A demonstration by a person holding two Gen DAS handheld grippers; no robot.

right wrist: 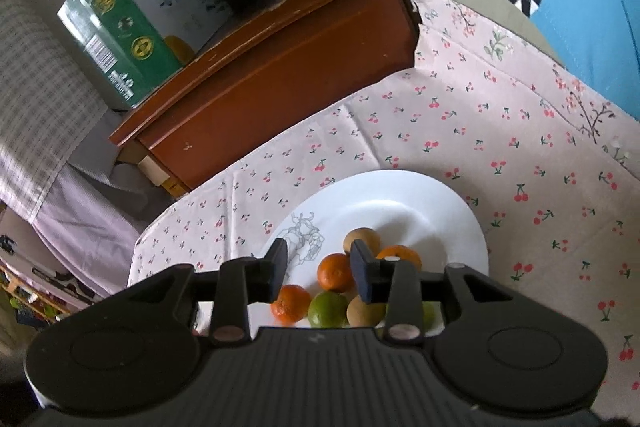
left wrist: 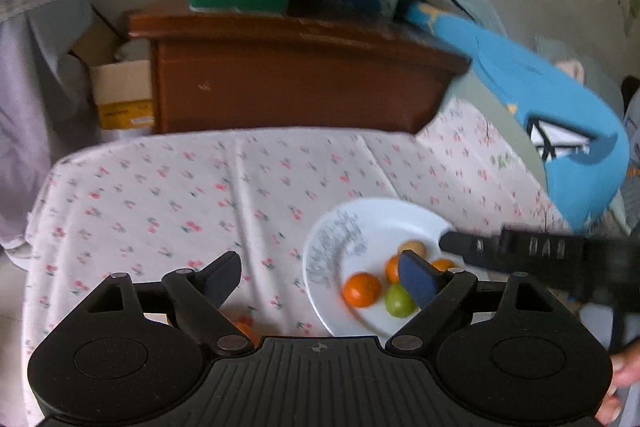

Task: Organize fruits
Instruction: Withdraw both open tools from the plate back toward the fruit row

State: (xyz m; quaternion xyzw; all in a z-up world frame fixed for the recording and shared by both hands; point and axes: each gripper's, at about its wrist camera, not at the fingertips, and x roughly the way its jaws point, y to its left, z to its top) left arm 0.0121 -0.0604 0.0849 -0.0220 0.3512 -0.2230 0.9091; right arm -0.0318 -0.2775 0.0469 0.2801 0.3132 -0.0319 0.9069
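Several small fruits already lay on the round white ceramic plate (right wrist: 420, 203) with a grey line drawing on its rim, so the sorting looked well advanced. From the right wrist, the plate held three orange mandarins (right wrist: 336, 271), two brownish round fruits (right wrist: 362, 238) and at least one green citrus fruit (right wrist: 328, 309), bunched at the near side; the far half was bare. One more orange fruit (left wrist: 245, 330) seemed to lie off the plate on the cherry-print cloth (left wrist: 160, 203), half hidden under the left gripper (left wrist: 320, 281), so that one at least was probably left to move. The left gripper's jaws stood wide with nothing between them, beside the plate's near-left rim. The right gripper (right wrist: 320, 267) hung over the pile, jaws partly apart and pressing on nothing, one mandarin showing in the gap.
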